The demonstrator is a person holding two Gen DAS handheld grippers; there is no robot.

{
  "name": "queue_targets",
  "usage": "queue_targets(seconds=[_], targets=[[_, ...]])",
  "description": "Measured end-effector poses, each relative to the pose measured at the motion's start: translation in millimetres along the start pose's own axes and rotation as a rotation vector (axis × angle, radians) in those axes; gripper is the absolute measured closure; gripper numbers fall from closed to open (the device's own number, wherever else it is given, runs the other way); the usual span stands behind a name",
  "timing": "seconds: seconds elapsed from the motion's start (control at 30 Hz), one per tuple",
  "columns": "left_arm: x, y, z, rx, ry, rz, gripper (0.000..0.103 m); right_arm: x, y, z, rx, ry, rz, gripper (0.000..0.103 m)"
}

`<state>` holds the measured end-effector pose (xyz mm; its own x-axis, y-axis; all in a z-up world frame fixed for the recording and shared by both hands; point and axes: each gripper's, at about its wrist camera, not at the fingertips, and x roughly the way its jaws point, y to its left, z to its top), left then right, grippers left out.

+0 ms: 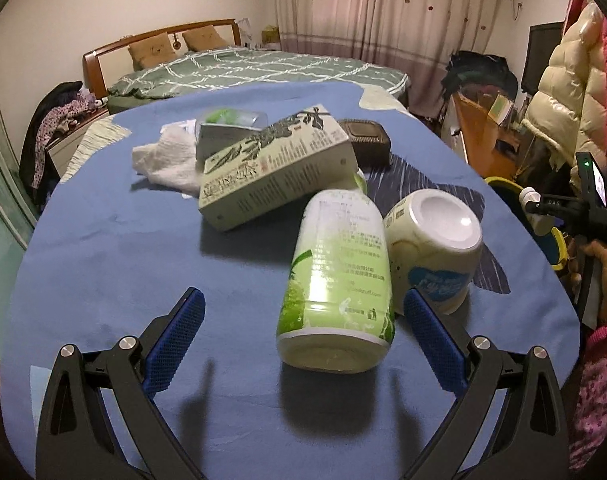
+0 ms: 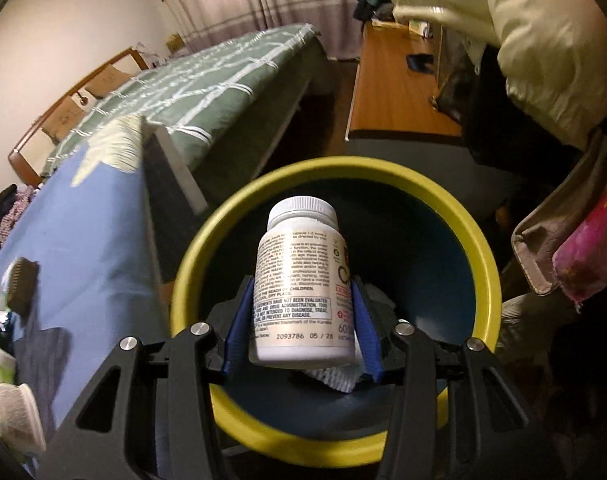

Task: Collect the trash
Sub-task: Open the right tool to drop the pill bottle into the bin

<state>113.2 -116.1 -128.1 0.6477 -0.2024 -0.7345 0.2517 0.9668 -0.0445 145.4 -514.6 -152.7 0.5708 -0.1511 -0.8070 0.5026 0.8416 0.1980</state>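
My right gripper (image 2: pixel 301 320) is shut on a white pill bottle (image 2: pixel 297 280), held over the mouth of a yellow-rimmed bin (image 2: pixel 191 256) with white crumpled trash (image 2: pixel 335 376) at its bottom. On the blue tablecloth (image 1: pixel 115 256) lie a green-and-white bottle (image 1: pixel 337 280) on its side, a white jar (image 1: pixel 435 248), a printed carton (image 1: pixel 275 164), a crumpled tissue (image 1: pixel 163 160), a clear plastic container (image 1: pixel 227 124) and a dark brown box (image 1: pixel 367 140). My left gripper (image 1: pixel 303 320) is open just above the cloth, its blue pads on either side of the green bottle's base without touching it.
A bed with a green checked cover (image 1: pixel 243 68) stands behind the table. Coats hang at the right (image 1: pixel 563 92), beside a wooden desk (image 2: pixel 399 92). The person's hand with the other gripper's handle (image 1: pixel 595 216) shows at the right edge, over the bin (image 1: pixel 503 190).
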Motion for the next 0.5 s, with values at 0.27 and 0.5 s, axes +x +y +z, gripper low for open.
queue_targets(seconds=[0.27, 0.5], targets=[[7.4, -0.2, 0.9, -0.002, 0.007, 0.005, 0.008, -10.0, -0.4, 0.8, 0.014, -0.031, -0.002, 0.052], [11.8, 0.7, -2.3, 0.012, 0.014, -0.014, 0.027, -21.8, 2.5, 0.5, 0.017, -0.053, 0.023, 0.050]])
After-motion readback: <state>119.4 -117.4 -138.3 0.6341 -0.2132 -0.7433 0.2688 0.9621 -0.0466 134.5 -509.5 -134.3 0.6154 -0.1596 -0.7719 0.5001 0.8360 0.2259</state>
